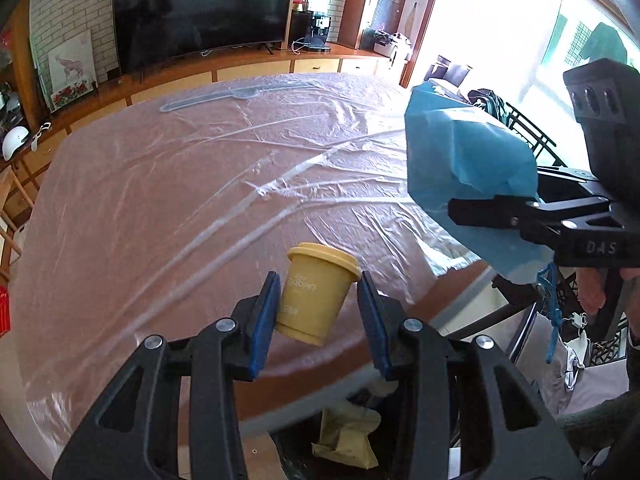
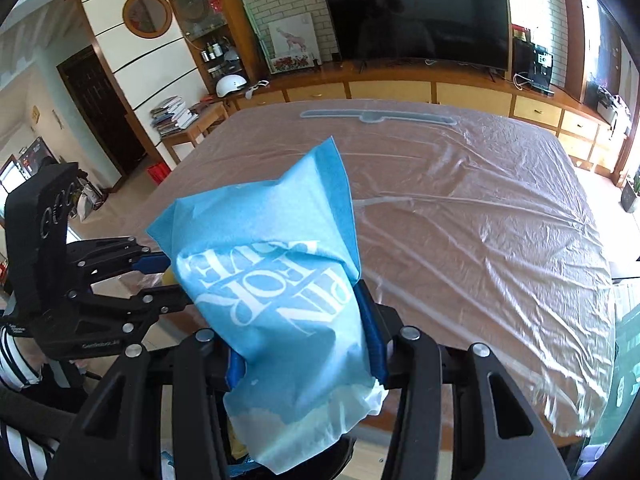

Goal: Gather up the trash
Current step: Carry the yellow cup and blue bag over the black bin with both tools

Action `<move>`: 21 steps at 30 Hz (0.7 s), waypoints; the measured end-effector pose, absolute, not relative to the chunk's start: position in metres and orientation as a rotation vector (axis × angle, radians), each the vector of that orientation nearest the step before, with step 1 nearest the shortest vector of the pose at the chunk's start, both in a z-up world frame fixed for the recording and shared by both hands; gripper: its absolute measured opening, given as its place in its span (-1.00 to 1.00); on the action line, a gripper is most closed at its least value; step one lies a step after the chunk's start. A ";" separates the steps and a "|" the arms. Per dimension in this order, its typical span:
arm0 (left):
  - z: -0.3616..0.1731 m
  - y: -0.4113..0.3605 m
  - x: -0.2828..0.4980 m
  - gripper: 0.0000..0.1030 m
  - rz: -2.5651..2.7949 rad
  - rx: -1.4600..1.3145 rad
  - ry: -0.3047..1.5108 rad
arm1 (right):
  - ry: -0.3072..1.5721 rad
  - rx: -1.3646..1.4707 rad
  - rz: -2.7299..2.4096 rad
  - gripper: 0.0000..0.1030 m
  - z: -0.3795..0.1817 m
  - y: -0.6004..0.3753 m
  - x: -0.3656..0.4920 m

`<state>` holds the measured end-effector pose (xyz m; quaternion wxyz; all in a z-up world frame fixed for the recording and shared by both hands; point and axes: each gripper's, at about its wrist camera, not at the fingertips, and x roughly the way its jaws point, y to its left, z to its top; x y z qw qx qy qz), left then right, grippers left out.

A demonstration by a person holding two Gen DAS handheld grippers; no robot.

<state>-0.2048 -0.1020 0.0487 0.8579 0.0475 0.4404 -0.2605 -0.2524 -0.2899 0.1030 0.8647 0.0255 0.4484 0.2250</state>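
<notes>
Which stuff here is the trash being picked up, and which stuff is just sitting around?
Part of the job:
- yellow cup, in the left hand-held gripper
- blue bag, in the right hand-held gripper
- bin below

Just lying about:
- TV
- white helmet
- stack of books
- coffee machine

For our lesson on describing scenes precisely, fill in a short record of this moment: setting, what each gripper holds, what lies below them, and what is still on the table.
Setting: table under a clear plastic sheet, TV behind it
Left gripper: shut on a yellow cup, held tilted
Right gripper: shut on a blue bag with white lettering
Below: dark bin with yellowish paper trash inside
Still on the table: a long grey flat object at the far edge; what it is cannot be told
</notes>
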 end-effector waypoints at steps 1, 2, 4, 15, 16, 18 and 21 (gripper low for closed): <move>0.049 -0.101 -0.210 -0.20 -0.547 0.101 0.923 | 0.939 0.053 0.476 -0.12 0.103 -0.290 -0.257; 0.050 -0.100 -0.214 -0.20 -0.546 0.102 0.922 | 0.942 0.053 0.483 -0.12 0.103 -0.290 -0.261; 0.050 -0.098 -0.222 -0.20 -0.546 0.103 0.922 | 0.943 0.046 0.492 -0.12 0.103 -0.288 -0.272; 0.047 -0.096 -0.269 -0.20 -0.557 0.132 0.934 | 0.976 0.014 0.569 -0.12 0.099 -0.285 -0.328; 0.047 -0.098 -0.273 -0.20 -0.560 0.133 0.937 | 0.979 0.009 0.574 -0.12 0.098 -0.286 -0.333; 0.045 -0.098 -0.281 -0.20 -0.568 0.134 0.945 | 0.992 0.004 0.585 -0.12 0.096 -0.285 -0.341; 0.040 -0.098 -0.291 -0.20 -0.580 0.147 0.959 | 1.013 -0.009 0.603 -0.12 0.091 -0.284 -0.352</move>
